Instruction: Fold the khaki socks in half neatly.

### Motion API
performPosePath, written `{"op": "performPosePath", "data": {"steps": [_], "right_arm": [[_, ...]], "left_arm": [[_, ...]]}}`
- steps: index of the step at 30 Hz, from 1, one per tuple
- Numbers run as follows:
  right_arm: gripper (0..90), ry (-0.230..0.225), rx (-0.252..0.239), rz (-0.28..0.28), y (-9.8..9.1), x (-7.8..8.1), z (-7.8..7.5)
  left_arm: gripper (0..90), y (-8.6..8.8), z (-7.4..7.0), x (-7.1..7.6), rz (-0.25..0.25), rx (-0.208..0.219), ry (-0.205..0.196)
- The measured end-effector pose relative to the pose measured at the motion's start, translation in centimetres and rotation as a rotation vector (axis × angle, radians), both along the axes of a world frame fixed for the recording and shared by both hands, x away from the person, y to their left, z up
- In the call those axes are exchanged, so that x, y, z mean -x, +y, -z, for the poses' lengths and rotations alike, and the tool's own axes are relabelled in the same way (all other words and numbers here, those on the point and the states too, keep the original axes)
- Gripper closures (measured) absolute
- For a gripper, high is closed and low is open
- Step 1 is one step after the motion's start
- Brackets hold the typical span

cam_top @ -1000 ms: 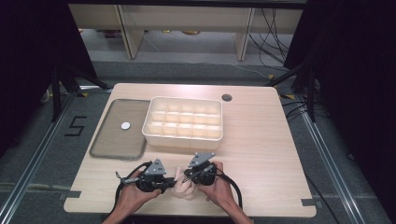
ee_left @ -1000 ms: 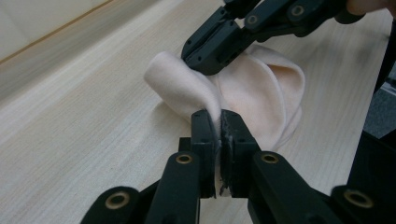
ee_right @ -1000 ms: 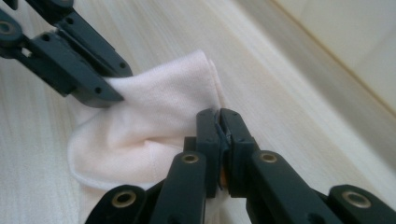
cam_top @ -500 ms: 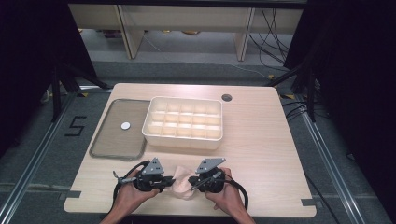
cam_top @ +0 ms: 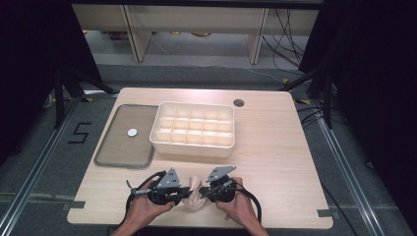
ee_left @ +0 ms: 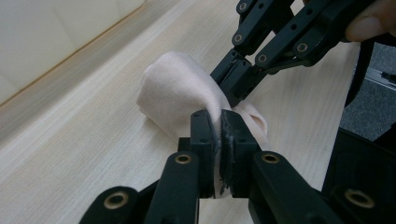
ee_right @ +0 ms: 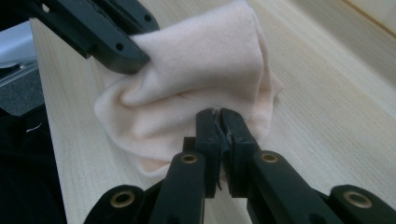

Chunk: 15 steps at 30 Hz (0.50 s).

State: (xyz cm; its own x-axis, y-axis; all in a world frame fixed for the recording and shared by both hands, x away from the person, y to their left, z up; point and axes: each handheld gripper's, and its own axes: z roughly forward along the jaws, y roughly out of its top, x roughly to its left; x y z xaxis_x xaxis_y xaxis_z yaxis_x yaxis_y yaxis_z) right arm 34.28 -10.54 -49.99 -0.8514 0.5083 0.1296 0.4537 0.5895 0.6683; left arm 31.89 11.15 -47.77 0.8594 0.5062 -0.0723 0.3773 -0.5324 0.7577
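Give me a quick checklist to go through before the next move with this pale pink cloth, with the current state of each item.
1. Left gripper clamped on the pale pink cloth: ok, cloth is pinched between its fingers.
2. Right gripper clamped on the cloth: ok, fabric sits between its shut fingers.
3. Cloth bunched between the two grippers near the table's front edge: ok.
4. Divided white tray free to receive it: ok, its compartments look empty.
5. Path from cloth to tray free of other things: ok, bare wood in between.
6. Flat lid left of the tray out of the way: ok.
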Motion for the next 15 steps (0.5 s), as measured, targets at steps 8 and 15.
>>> {"op": "performPosePath", "data": {"steps": [8,15], "right_arm": [[85.9,-0.008,-0.091,-0.022,0.2,0.2,-1.2],[87.1,0.019,-0.018,-0.047,2.2,-0.3,0.5]], "left_arm": [[83.7,0.3,0.2,-0.4,-0.001,-0.012,0.004],[83.9,0.1,0.2,-0.2,0.002,-0.009,-0.010]]}}
